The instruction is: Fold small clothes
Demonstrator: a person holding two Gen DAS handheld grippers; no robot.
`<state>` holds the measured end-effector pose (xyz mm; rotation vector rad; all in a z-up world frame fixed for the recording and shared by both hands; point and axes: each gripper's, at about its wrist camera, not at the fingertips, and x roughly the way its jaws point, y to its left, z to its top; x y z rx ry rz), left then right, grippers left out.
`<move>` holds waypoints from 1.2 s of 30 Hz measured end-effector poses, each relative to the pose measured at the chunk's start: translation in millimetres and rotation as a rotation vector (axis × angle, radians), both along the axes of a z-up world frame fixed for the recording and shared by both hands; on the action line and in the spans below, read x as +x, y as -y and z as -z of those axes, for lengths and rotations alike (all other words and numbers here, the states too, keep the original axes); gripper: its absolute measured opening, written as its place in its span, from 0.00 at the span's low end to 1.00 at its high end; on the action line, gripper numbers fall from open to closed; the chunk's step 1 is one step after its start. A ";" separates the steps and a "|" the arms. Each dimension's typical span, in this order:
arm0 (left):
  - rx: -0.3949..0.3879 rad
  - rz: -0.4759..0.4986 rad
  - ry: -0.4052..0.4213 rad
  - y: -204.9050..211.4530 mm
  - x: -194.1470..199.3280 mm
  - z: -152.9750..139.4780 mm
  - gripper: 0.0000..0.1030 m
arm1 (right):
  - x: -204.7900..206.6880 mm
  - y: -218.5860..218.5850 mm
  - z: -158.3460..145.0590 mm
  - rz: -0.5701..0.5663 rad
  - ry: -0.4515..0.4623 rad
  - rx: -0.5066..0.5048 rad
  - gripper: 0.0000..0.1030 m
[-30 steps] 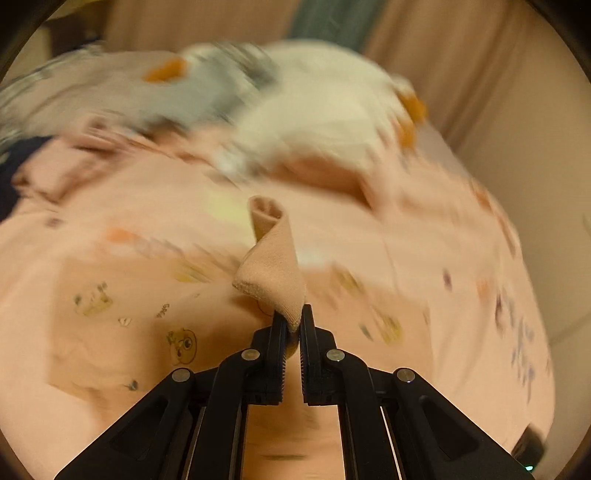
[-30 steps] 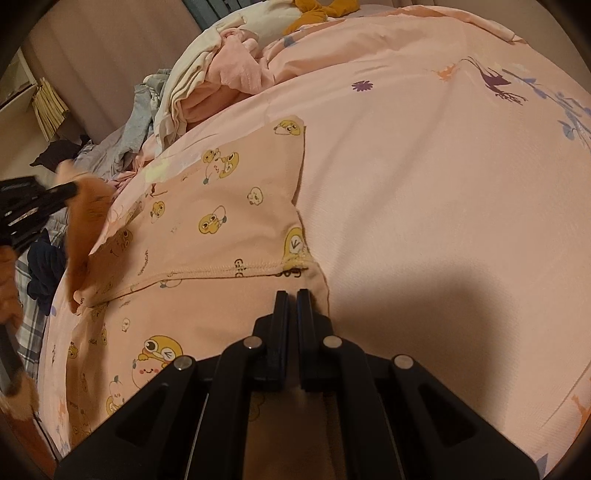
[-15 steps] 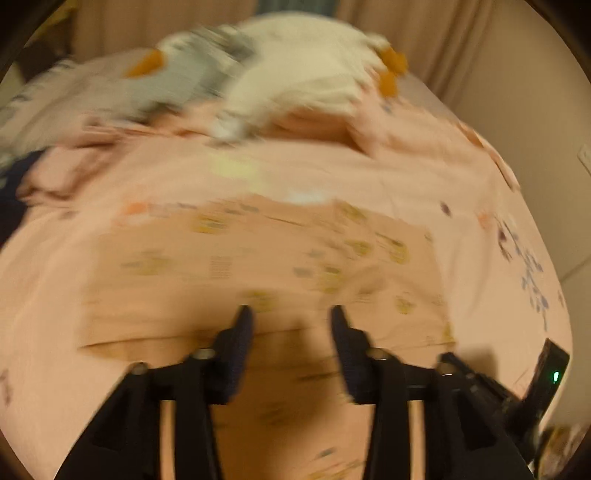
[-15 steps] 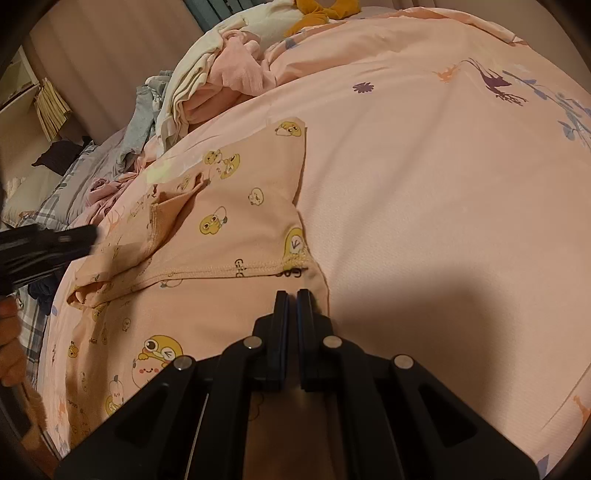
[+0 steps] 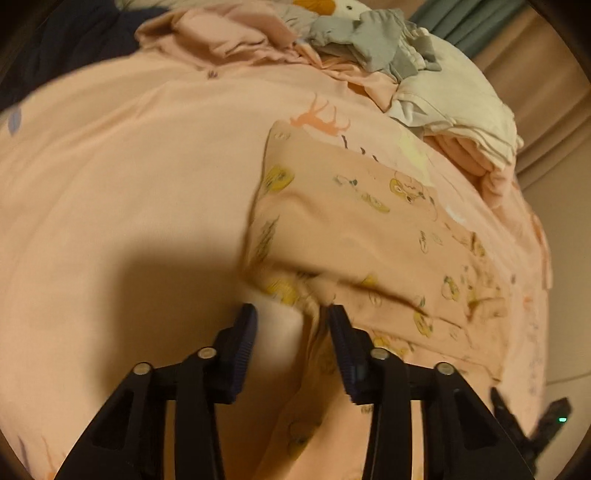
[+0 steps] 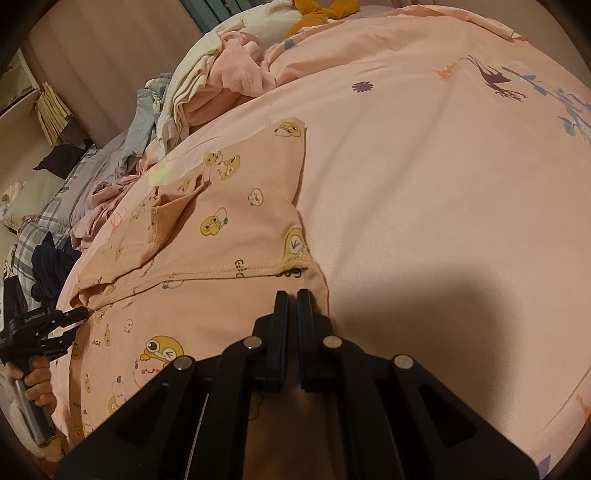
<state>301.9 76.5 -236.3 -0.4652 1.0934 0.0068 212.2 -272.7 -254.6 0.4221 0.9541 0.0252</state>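
A small peach garment [image 5: 369, 229] printed with yellow cartoon ducks lies flat on the pink bedsheet [image 5: 129, 166], with one part folded over itself [image 6: 229, 258]. My left gripper [image 5: 291, 314] hangs low over the garment's side edge. Its jaws are closing, and a bunched edge of fabric stands between them, close to the right finger and not pinched. In the right wrist view a hand [image 6: 33, 380] holds the left gripper [image 6: 74, 323] at the garment's far left edge. My right gripper [image 6: 293, 295] is shut on the garment's hem corner.
A pile of loose clothes, grey [image 5: 369, 48] and cream [image 5: 461, 96], lies at the far side of the bed. There is more pink and cream laundry [image 6: 221, 85], an orange soft toy [image 6: 317, 14] and a plaid cloth [image 6: 37, 236]. Curtains and a wall stand behind.
My left gripper let go of the fabric flap it held up, opened, and swung down to the garment's side edge. The flap now lies folded on the garment. The right gripper has not moved.
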 end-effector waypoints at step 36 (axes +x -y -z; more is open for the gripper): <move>0.268 0.099 0.126 6.6 -15.3 11.9 0.07 | 134.1 -26.3 -54.5 -0.039 -0.037 0.195 0.08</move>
